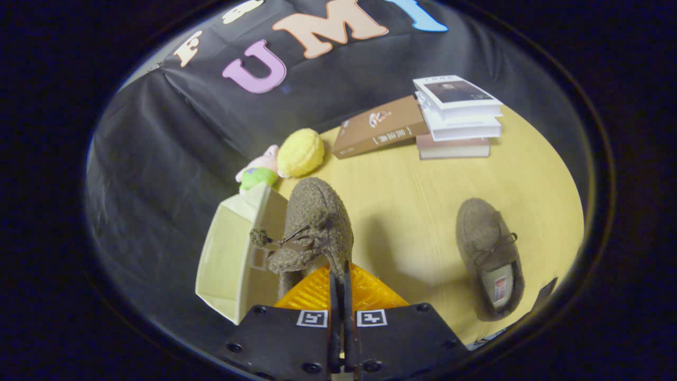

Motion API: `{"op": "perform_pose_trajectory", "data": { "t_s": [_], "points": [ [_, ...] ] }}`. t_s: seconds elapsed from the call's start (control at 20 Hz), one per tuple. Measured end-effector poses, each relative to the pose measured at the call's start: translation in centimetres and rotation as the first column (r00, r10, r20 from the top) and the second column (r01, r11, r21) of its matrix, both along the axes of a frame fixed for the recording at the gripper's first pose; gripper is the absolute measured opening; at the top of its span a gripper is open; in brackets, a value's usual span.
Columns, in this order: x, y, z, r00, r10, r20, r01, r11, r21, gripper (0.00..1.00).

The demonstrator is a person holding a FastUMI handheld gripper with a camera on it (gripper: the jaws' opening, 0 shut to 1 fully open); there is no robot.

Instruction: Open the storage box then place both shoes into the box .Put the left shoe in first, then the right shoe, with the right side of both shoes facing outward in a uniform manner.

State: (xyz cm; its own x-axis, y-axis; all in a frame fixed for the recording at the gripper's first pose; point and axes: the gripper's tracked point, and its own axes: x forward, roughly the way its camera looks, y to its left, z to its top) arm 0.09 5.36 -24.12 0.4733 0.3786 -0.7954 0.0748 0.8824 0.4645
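Tongs (341, 275) are seen clenched on the heel edge of a brown fuzzy shoe (312, 227), both thin black fingers (334, 296) pressed nearly together with the fabric pinched between them. That held shoe is lifted, toe pointing away from the tongs, its bow and pompoms turned toward the box.

Taking the held shoe as the landmark and reading from left to right: a cream box (235, 259) is found just to its left, touching or almost touching it, with the opening turned sideways and the pale inside exposed. Beyond the box and behind the shoe's toe, a small pink and green plush toy (258, 172) is seen at the counter edge, with a yellow knobbly ball (300, 152) touching it on the right. Directly under the shoe's heel, just ahead of the tongs' black body, an orange ribbed part (365, 291) is visible. Farther right and well beyond the shoe, a brown book (378, 127) lies flat on the counter (412, 211), beside a stack of three books (457, 119). Well to the right of the held shoe, the second shoe (489, 256) rests on the counter, sole down, its opening facing up and toe pointing away.
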Motion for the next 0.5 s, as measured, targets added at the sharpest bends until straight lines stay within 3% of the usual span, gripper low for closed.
{"op": "perform_pose_trajectory", "data": {
  "t_s": [0.25,0.5],
  "points": [
    [2.0,4.6,4.6,0.998,-0.028,0.054,0.025,0.998,0.053,0.06],
    [2.6,12.3,5.9,0.998,-0.009,0.064,0.002,0.995,0.102,0.06]
  ]
}}
